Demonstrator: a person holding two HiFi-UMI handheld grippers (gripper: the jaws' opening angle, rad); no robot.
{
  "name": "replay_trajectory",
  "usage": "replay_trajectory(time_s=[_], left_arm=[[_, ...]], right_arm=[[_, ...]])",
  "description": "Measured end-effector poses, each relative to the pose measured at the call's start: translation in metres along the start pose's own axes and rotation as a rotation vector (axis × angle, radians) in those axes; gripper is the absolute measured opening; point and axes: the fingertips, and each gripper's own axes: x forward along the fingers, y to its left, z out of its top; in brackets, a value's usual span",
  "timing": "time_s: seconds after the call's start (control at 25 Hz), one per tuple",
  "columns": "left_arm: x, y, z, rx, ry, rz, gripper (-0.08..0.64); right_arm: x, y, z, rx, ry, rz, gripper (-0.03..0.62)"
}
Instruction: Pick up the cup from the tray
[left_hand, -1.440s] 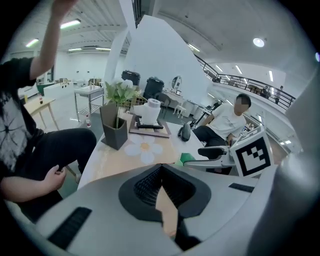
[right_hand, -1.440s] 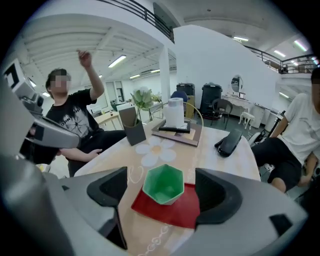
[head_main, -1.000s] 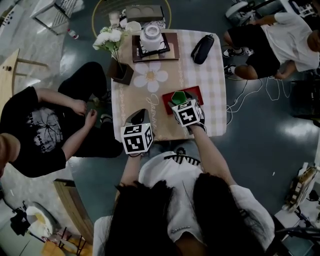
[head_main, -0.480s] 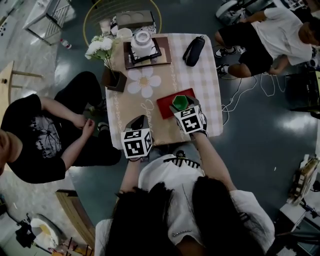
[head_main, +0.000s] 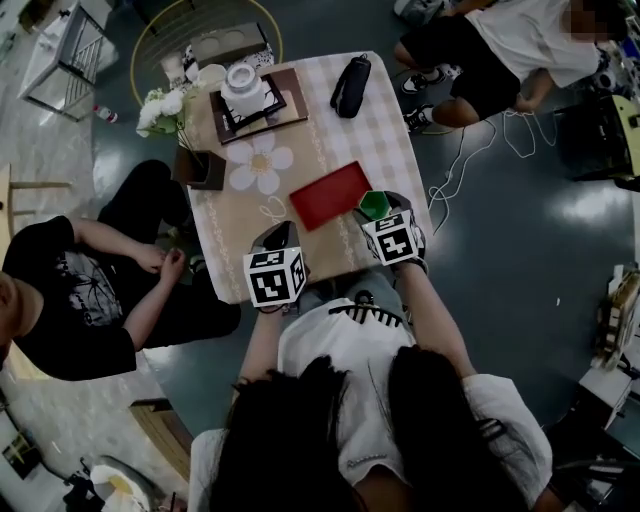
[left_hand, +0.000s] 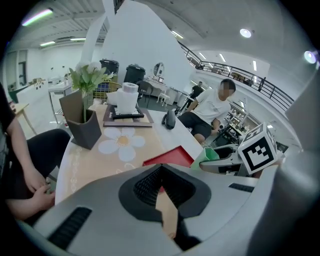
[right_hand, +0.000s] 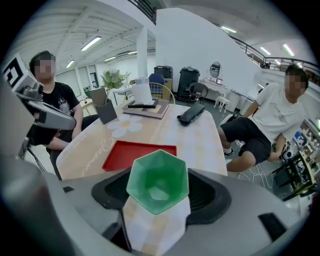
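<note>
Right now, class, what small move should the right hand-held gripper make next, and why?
Probably lift straight up a little: the right hand-held gripper grips the cup, which is beside the tray, not on it, so it only needs height.

Cup (head_main: 374, 204) now off the tray (head_main: 330, 195), beside it, in right gripper (head_main: 378, 214).

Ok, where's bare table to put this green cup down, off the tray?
Bare: the checked cloth between the red tray and the black pouch, and the tan runner left of the tray, toward the near corner. Crowded: the far end, with the vase, flower mat and wooden tray carrying the white pot.
</note>
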Motion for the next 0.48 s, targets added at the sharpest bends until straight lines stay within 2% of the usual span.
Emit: replay_trajectory(time_s=[0.48], left_arm=[[0.010, -0.023, -0.008, 0.051, 0.035, -0.032, 0.008]], right_arm=[[-0.012, -0.034, -0.059, 0.120, 0.052, -0.066, 0.331]])
